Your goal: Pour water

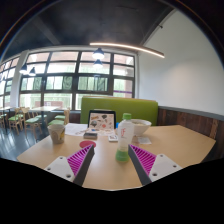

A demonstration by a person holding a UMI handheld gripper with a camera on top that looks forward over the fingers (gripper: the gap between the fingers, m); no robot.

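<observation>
My gripper [113, 158] is open, its two magenta-padded fingers [82, 159] spread wide above a light wooden table [180, 140]. A small clear cup [122, 150] with green at its base stands on the table ahead of the fingers, closer to the right finger, not touched. A paper cup [57, 131] stands further off to the left. A white bowl-like vessel [137, 127] sits beyond the clear cup at the far side of the table.
A booklet or card [101, 122] and a small red disc [86, 144] lie on the table beyond the fingers. A green bench back [120, 106] stands behind the table. Large windows fill the far wall; chairs and tables stand at the left.
</observation>
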